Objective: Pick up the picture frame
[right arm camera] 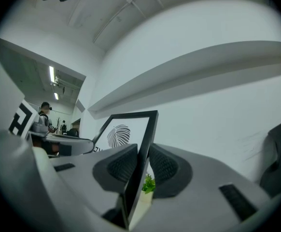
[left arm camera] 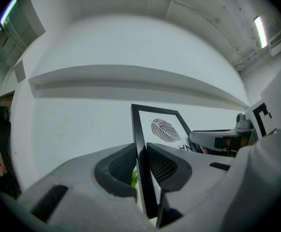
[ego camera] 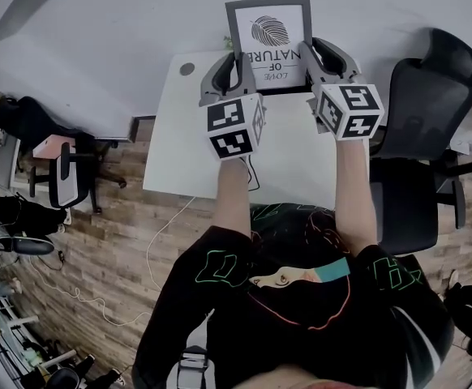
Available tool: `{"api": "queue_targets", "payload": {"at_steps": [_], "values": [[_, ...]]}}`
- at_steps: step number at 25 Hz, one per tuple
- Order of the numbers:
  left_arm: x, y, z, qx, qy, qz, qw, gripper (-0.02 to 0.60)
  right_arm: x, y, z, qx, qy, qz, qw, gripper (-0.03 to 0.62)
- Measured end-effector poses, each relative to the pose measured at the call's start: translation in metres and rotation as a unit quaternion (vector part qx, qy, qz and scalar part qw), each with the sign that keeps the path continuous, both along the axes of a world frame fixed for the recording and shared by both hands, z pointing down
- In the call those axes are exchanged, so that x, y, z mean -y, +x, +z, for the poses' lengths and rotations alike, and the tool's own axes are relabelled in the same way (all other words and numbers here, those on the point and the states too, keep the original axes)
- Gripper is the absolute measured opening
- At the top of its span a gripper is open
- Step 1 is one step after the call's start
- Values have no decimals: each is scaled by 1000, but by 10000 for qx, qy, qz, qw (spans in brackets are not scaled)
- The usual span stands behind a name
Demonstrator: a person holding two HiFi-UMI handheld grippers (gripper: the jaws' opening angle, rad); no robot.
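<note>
Only the head view takes in the whole picture frame (ego camera: pixel 268 32) at the far edge of the white table (ego camera: pixel 179 156), with the left gripper (ego camera: pixel 234 61) on its left side and the right gripper (ego camera: pixel 317 55) on its right. Each gripper view shows what the head view cannot: ribbed pads (left arm camera: pixel 164 166) clamped on the black edge, and a small green plant (right arm camera: pixel 148 183) behind.

This is an office-like workroom. A white desk (ego camera: pixel 171 160) with a cable hole (ego camera: pixel 187 69) stands against a plain white wall (ego camera: pixel 98 47). Black swivel chairs (ego camera: pixel 426 96) sit beside it, a loose cable (ego camera: pixel 163 229) trails over the wood-look floor (ego camera: pixel 122 241), and strip lights (left arm camera: pixel 259 30) hang overhead.
</note>
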State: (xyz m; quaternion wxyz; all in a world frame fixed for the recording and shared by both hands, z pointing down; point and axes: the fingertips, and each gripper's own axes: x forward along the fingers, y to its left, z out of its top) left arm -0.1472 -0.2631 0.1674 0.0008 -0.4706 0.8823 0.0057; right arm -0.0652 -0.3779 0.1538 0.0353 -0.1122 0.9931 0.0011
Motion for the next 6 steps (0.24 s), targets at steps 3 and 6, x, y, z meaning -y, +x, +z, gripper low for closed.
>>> {"api": "queue_targets", "payload": {"at_steps": [3, 6], "values": [[0, 1, 1, -11, -15, 3, 10000, 75, 1, 1, 0, 17, -53, -1, 10000, 81], [2, 2, 0, -18, 9, 6, 10000, 75, 2, 2, -3, 66, -77, -6, 9999, 81]]}}
